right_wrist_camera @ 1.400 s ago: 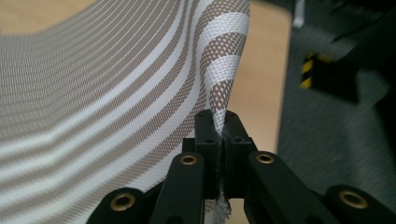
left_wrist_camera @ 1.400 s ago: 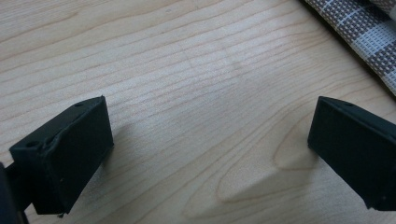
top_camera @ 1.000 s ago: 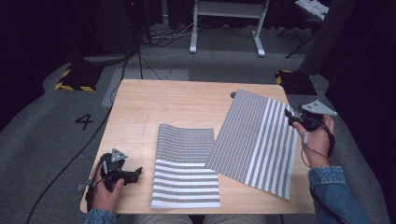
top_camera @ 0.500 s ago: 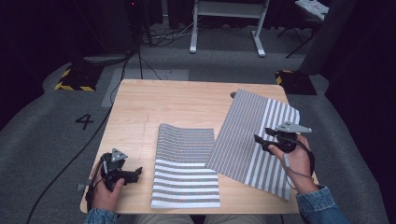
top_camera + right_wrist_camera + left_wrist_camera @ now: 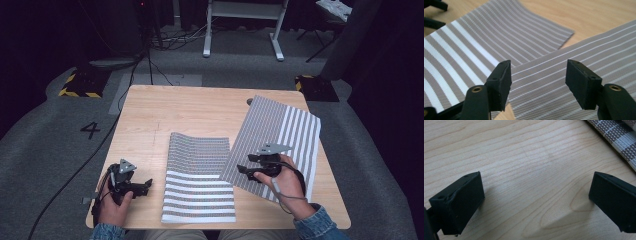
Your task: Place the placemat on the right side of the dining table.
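Striped mat lies partly under second mat, right gripper above.

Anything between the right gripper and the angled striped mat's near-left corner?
Nothing visible. The right gripper hangs open just above the angled striped mat, its jaws straddling the mat's edge where it overlaps the second striped mat. The left gripper sits apart on bare table.

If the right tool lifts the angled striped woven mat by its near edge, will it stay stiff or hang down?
The angled grey-and-white striped woven mat probably bends: thin, and its neighbour, the other striped mat, already curves on the wooden table. It seems light. Its mesh weave should grip the open right tool rather than slip.
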`<action>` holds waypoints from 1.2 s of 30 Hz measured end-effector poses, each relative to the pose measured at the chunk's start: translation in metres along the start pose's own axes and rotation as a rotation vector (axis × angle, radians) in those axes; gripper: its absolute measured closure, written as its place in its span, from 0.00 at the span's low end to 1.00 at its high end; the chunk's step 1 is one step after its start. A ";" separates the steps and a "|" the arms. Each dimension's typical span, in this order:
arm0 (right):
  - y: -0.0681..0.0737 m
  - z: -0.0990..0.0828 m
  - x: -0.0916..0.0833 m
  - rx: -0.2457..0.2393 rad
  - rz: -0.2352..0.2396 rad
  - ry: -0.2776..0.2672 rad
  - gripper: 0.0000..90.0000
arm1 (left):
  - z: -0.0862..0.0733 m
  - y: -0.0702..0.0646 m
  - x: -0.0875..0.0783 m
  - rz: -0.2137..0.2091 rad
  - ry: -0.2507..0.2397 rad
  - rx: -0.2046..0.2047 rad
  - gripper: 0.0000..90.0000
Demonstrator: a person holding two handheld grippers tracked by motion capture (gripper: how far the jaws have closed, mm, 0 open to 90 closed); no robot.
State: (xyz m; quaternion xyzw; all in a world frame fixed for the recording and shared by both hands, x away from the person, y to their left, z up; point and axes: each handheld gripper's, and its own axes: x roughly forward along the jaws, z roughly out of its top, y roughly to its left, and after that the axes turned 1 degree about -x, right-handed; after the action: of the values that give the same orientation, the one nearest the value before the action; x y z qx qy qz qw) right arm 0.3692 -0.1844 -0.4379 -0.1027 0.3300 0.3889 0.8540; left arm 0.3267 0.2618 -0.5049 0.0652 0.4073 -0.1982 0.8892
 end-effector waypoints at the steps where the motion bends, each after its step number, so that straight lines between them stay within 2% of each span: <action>1: 0.003 0.000 0.004 -0.003 0.006 0.005 0.42 | 0.000 0.000 0.000 0.000 0.000 0.000 0.00; 6: 0.018 -0.006 0.028 -0.028 0.026 0.052 0.40 | 0.000 0.000 0.000 0.001 0.000 0.000 0.00; 9: 0.022 -0.008 0.038 -0.038 0.010 0.076 0.37 | 0.000 0.000 0.000 0.000 -0.001 0.000 0.00; 14: 0.029 -0.012 0.053 -0.053 0.017 0.103 0.34 | 0.000 0.000 0.000 0.001 0.000 0.000 0.00; 17: 0.030 -0.015 0.060 -0.076 -0.006 0.126 0.34 | 0.000 0.000 0.000 0.000 0.000 0.000 0.00; 19: 0.027 -0.019 0.064 -0.075 -0.010 0.136 0.37 | 0.000 0.000 0.000 0.000 -0.001 0.000 0.00; 24: 0.020 -0.018 0.061 -0.064 0.001 0.140 0.51 | 0.000 0.000 0.000 -0.001 0.000 0.000 0.00; 29: 0.009 -0.015 0.059 -0.031 0.018 0.143 0.75 | 0.000 0.000 0.000 -0.001 -0.001 0.000 0.00; 30: 0.007 -0.015 0.059 -0.036 0.014 0.137 0.84 | 0.000 0.000 0.000 0.000 0.000 0.000 0.00; 31: 0.005 -0.015 0.057 -0.058 -0.015 0.139 0.92 | 0.000 0.000 0.000 0.000 0.000 0.000 0.00; 34: 0.005 -0.014 0.049 -0.078 -0.013 0.119 0.95 | 0.000 0.000 0.000 0.000 0.000 0.000 0.00; 36: 0.009 -0.015 0.041 -0.096 0.006 0.110 0.95 | 0.000 0.000 0.000 -0.001 0.000 0.000 0.00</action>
State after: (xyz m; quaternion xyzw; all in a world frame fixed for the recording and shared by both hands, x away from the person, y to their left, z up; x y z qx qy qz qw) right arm 0.3747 -0.1601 -0.4748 -0.1640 0.3578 0.4006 0.8274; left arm 0.3266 0.2619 -0.5049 0.0649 0.4072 -0.1986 0.8891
